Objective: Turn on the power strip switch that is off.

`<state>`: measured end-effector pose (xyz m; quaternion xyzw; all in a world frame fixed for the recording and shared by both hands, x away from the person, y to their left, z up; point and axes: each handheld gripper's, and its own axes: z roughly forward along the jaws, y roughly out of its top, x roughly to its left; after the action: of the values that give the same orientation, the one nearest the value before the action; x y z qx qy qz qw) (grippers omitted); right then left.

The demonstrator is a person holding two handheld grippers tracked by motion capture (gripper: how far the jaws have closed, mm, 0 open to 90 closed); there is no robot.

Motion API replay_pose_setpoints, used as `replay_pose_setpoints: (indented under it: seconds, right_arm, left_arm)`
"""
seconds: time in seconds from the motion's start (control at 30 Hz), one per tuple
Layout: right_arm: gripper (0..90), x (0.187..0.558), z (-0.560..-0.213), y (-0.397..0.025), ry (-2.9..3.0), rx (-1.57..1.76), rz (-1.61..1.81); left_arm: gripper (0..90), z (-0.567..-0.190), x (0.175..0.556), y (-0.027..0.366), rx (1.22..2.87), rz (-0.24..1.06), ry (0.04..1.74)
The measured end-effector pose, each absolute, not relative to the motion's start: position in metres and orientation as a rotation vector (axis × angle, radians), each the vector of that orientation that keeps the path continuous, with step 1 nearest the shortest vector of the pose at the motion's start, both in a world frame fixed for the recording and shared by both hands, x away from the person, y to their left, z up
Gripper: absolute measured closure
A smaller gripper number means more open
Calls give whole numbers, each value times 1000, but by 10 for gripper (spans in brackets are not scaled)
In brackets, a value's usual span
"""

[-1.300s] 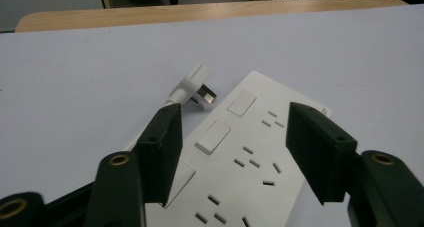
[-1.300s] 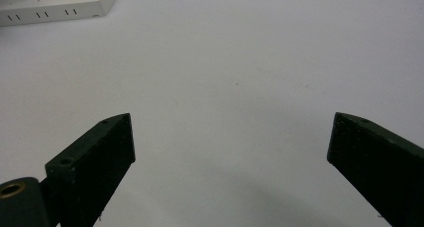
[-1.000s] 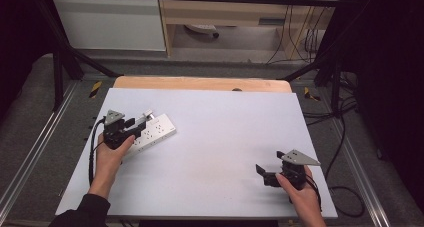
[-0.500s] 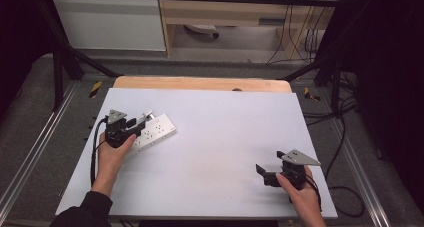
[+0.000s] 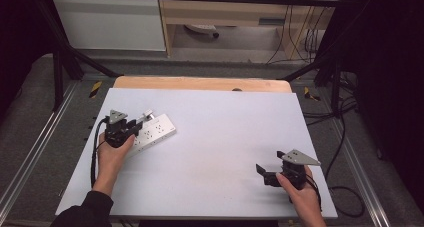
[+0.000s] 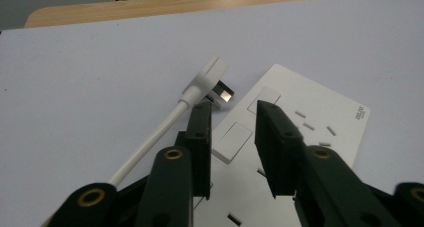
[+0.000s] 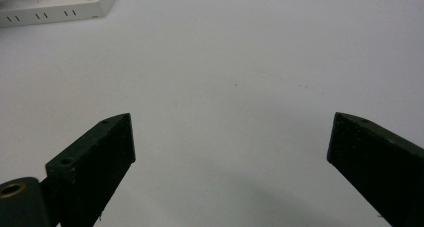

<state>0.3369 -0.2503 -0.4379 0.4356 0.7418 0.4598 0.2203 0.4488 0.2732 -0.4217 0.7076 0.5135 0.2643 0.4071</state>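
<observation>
- Power strip point(image 5: 150, 133): white, lying flat at the left of the table point(image 5: 225, 137); its place is unchanged over the last second.
- Plug point(image 6: 210, 79): white, with its cable, lying just beside the strip's end, prongs not seated in any socket.
- Left gripper point(image 6: 232, 112): held over the strip's end, jaws narrowly apart, nothing clamped; it has hardly moved, so plugging is judged not yet begun.
- Right gripper point(image 5: 263, 173): jaws wide apart, resting idle well away.

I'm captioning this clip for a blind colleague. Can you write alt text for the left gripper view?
The left tongs, jaws a little apart, hover over a white power strip on a pale table. Just beyond the jaw tips lies a white plug with metal prongs, its cable running back under the tongs.
</observation>
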Motion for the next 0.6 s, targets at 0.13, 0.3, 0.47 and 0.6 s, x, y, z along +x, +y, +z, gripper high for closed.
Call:
replay_pose_setpoints:
  seconds: [0.13, 0.3, 0.47, 0.6]
  right_arm:
    - [55, 337, -438, -250, 2049, 1207, 1274]
    - [56, 337, -438, -251, 2045, 1209, 1273]
    - [56, 337, -438, -251, 2046, 1207, 1272]
    - [56, 337, -438, -251, 2044, 1211, 1273]
  left_arm:
    - [748, -424, 451, 274, 1789, 662, 1295]
    - [790, -425, 451, 274, 1792, 644, 1288]
    - [833, -425, 451, 274, 1790, 621, 1279]
    - [864, -426, 451, 275, 1790, 612, 1284]
